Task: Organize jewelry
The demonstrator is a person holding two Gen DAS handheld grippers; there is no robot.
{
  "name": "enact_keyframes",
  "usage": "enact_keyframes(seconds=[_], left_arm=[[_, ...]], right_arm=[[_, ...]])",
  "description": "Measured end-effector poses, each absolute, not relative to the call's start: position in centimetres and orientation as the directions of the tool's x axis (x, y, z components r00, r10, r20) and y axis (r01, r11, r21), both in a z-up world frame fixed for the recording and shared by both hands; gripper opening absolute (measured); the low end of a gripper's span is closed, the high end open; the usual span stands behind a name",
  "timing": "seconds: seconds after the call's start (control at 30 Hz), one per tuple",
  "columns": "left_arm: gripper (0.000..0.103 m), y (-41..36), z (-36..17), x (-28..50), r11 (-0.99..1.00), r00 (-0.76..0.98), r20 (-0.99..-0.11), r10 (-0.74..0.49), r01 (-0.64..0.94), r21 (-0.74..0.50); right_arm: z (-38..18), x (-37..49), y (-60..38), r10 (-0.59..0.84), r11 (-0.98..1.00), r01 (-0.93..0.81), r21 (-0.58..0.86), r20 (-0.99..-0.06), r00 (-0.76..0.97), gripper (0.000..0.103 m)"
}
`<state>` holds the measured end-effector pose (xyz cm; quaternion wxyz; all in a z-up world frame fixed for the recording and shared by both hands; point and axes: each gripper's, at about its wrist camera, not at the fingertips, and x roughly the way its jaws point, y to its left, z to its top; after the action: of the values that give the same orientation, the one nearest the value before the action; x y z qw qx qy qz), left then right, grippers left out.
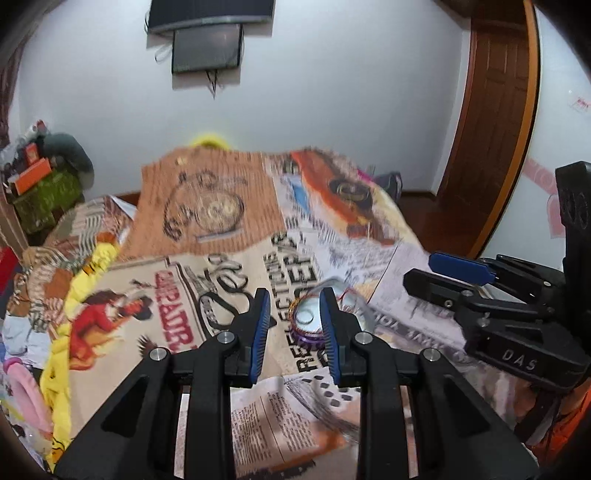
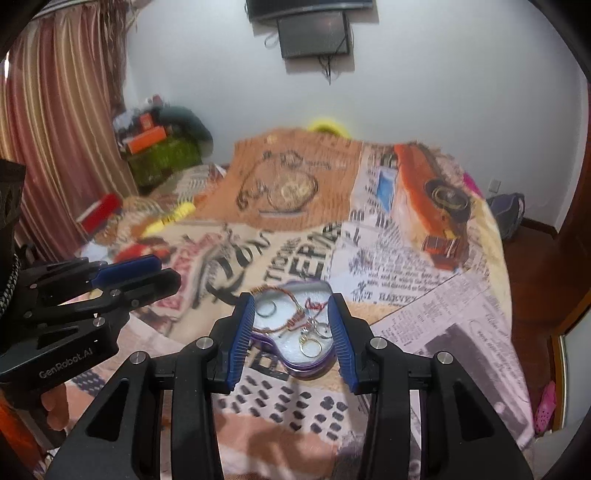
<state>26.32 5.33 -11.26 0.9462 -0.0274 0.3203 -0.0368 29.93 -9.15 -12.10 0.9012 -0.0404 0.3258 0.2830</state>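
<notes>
A heart-shaped purple tin [image 2: 295, 363] with a white lining lies on the printed bedspread [image 2: 424, 266]. In it are several rings [image 2: 312, 347], a copper-coloured bangle [image 2: 291, 321] and a red cord [image 2: 316, 304]. My right gripper [image 2: 291, 332] is open above the tin, its blue pads on either side of it and apart from it. My left gripper [image 1: 293, 325] is open and empty; the tin [image 1: 308, 321] shows blurred between and behind its pads. Each gripper shows in the other's view: the right one [image 1: 454, 273], the left one [image 2: 140, 275].
The bedspread covers a bed. Yellow cloth [image 1: 85, 273] and a clutter of boxes [image 2: 155, 147] lie at the left. A striped curtain [image 2: 55, 129] hangs at the left, a wooden door [image 1: 495, 110] stands at the right. A screen [image 2: 314, 33] hangs on the wall.
</notes>
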Motion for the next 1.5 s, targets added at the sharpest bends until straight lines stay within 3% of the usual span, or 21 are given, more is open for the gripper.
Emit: enact_keyframes(seconds=[0.17, 0.37, 0.47, 0.57, 0.63, 0.67, 0.73, 0.8, 0.87, 0.93, 1.5], left_arm=[[0.027, 4.5, -5.5, 21.1, 0.997, 0.874, -0.481, -0.069, 0.052, -0.048], [0.031, 3.5, 0.3, 13.6, 0.998, 0.951, -0.304, -0.061, 0.051, -0.04], [0.039, 2.8, 2.2, 10.0, 0.999, 0.974, -0.22, -0.049, 0.044, -0.028], [0.054, 2.0, 3.4, 7.0, 0.999, 0.987, -0.156, -0.033, 0.033, -0.004], [0.062, 1.6, 3.8, 5.1, 1.0, 0.993, -0.119, -0.011, 0.012, 0.008], [0.065, 1.5, 3.9, 4.5, 1.0, 0.994, -0.109, -0.007, 0.007, 0.008], [0.082, 1.5, 3.9, 3.2, 1.0, 0.996, -0.092, 0.004, -0.004, -0.001], [0.093, 1.5, 3.9, 2.3, 1.0, 0.997, -0.074, 0.023, -0.024, -0.016], [0.094, 1.8, 3.8, 1.9, 0.999, 0.997, -0.067, 0.042, -0.044, -0.025], [0.095, 2.0, 3.7, 1.5, 0.998, 0.996, -0.07, 0.048, -0.05, -0.032], [0.095, 1.5, 2.9, 1.0, 0.998, 0.994, -0.093, 0.051, -0.054, -0.031]], right_arm=[[-6.7, 25.8, -11.2, 0.487, 0.854, -0.511, 0.097, -0.498, 0.718, 0.038], [0.2, 18.7, -14.2, 0.491, 0.869, -0.485, 0.098, -0.296, 0.819, 0.038], [2.6, 14.5, -15.2, 0.48, 0.877, -0.475, 0.075, -0.2, 0.854, 0.038], [3.9, 11.0, -15.6, 0.458, 0.888, -0.458, 0.038, -0.13, 0.879, 0.038], [4.4, 9.1, -15.6, 0.45, 0.892, -0.451, 0.015, -0.1, 0.887, 0.048], [4.6, 8.1, -15.6, 0.446, 0.895, -0.446, 0.014, -0.082, 0.891, 0.052], [4.5, 7.3, -15.6, 0.44, 0.898, -0.44, 0.019, -0.06, 0.896, 0.074], [4.5, 6.7, -15.6, 0.42, 0.908, -0.419, 0.027, -0.041, 0.907, 0.086], [4.3, 5.8, -15.4, 0.388, 0.922, -0.387, 0.018, -0.018, 0.922, 0.09], [4.2, 5.3, -15.2, 0.369, 0.929, -0.369, 0.011, -0.009, 0.929, 0.103], [3.2, 4.2, -16.2, 0.376, 0.927, -0.375, 0.018, -0.051, 0.925, 0.103]])
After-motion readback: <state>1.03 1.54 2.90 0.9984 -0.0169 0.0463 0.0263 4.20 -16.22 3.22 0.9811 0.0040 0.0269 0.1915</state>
